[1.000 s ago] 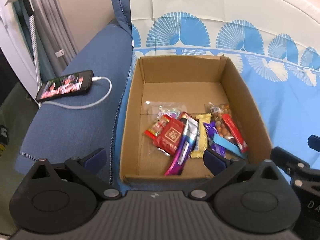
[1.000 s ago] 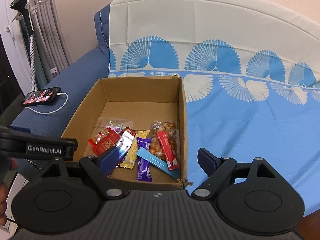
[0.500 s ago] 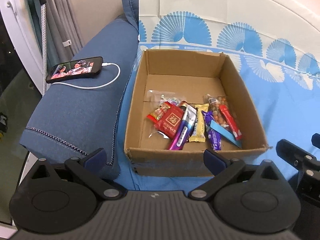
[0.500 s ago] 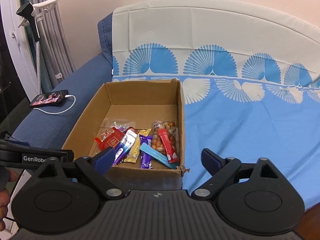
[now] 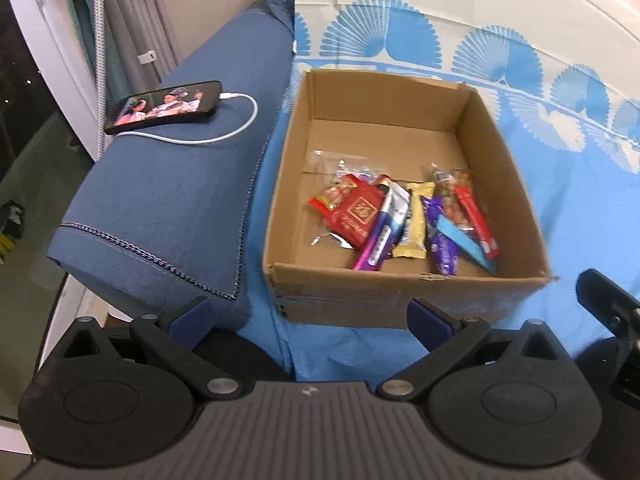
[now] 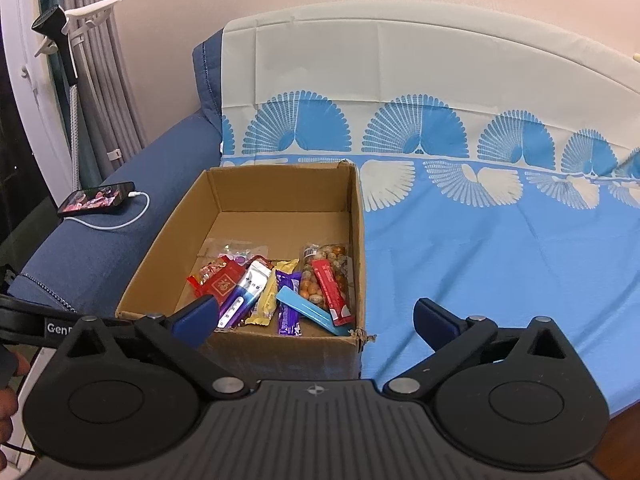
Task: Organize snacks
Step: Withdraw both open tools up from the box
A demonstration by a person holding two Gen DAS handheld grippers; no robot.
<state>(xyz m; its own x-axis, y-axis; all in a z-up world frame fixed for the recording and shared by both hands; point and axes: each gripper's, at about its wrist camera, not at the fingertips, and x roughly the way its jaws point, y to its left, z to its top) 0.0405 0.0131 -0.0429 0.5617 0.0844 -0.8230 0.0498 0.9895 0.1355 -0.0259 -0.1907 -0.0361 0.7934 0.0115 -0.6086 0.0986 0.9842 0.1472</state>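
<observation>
Claws first: my left claw (image 5: pixel 308 314) points steeply down before the cardboard box (image 5: pixel 404 294), fingers wide apart, holding nothing. My right claw (image 6: pixel 316 314) tilts down more gently at the box's near wall, its jaws opening, nothing between them. Snacks (image 6: pixel 280 288) lie inside the box, beyond both claws, toward its near right corner.

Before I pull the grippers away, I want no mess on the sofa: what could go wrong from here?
The cardboard box sits near the seat's front edge, so a nudge from the left gripper might tip it off. The phone lies on the armrest with its cable looped loose, so a snag could drag it down.
</observation>
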